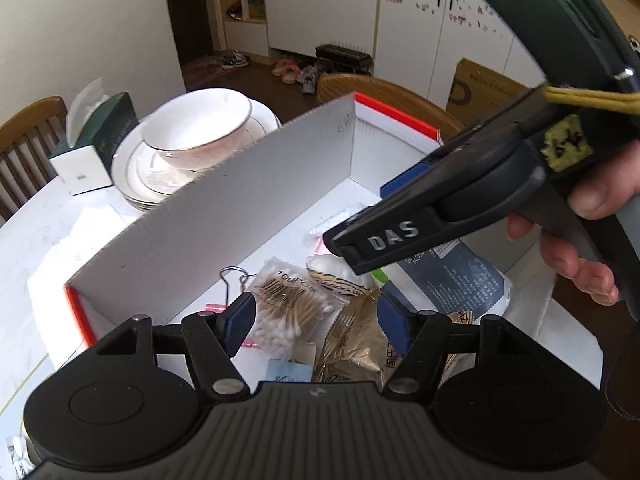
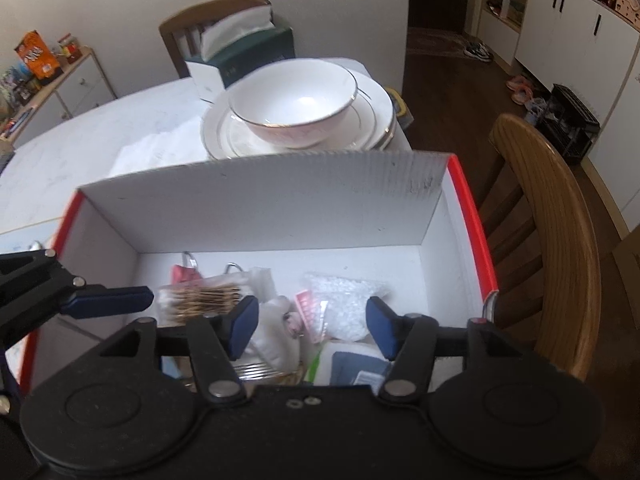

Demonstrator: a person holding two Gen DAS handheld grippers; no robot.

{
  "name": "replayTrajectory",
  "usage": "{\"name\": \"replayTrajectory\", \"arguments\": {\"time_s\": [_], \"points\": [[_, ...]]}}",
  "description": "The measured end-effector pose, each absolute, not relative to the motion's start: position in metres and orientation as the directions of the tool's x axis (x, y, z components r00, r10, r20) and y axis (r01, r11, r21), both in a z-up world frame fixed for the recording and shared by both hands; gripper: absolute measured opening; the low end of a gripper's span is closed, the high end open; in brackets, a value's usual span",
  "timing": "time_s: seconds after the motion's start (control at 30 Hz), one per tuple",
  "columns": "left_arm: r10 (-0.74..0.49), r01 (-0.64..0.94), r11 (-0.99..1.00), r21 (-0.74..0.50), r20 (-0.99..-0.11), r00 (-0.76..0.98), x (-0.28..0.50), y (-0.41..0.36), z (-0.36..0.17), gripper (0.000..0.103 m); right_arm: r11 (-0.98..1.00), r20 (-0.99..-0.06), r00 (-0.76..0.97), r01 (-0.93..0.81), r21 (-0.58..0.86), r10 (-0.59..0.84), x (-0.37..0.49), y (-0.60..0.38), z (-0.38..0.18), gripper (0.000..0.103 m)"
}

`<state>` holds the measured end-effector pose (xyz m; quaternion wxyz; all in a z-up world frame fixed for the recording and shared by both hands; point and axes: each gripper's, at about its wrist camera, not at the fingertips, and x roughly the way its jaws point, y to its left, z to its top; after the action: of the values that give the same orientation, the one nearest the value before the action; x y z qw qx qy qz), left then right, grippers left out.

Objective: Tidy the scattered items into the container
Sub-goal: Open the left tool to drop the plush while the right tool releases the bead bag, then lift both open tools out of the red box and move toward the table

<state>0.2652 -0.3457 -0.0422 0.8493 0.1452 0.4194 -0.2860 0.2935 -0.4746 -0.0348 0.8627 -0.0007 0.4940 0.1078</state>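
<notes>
A white cardboard box with red edges (image 1: 224, 200) (image 2: 260, 208) stands on the table and holds several small things. Among them are a bag of cotton swabs (image 1: 288, 308) (image 2: 200, 300), a gold foil packet (image 1: 352, 344), a dark blue packet (image 1: 452, 280) (image 2: 356, 368), a clear bag of white bits (image 2: 344, 304) and a metal hook (image 1: 230, 280). My left gripper (image 1: 316, 324) hovers open over the swabs and the gold packet, its pads touching neither. My right gripper (image 2: 313, 326) (image 1: 362, 216), held by a hand (image 1: 580, 240), hangs open above the box's other end.
A white bowl (image 1: 196, 132) (image 2: 292, 108) sits on stacked plates (image 2: 372, 120) just beyond the box's tall wall. A green tissue box (image 1: 96, 140) (image 2: 248, 56) stands behind them. Wooden chairs (image 2: 552, 220) (image 1: 24, 148) flank the table, and white cloth (image 1: 80, 232) lies beside the box.
</notes>
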Motion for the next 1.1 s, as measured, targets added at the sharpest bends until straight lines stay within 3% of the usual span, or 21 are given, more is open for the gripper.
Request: {"name": "replayTrajectory", "arguments": {"time_s": [0.87,1.1], "points": [[-0.426,0.529,0.847,-0.06,-0.673,0.605,0.216,-0.28,0.012,0.066,0.954,-0.767,0.582,-0.269,0.131,0.27,0.23,-0.447,0.021,0.076],[-0.435,0.533,0.844,-0.055,-0.652,0.621,0.204,-0.254,0.016,0.075,0.958,-0.751,0.605,-0.252,0.135,0.265,0.212,-0.432,0.029,0.081]]}}
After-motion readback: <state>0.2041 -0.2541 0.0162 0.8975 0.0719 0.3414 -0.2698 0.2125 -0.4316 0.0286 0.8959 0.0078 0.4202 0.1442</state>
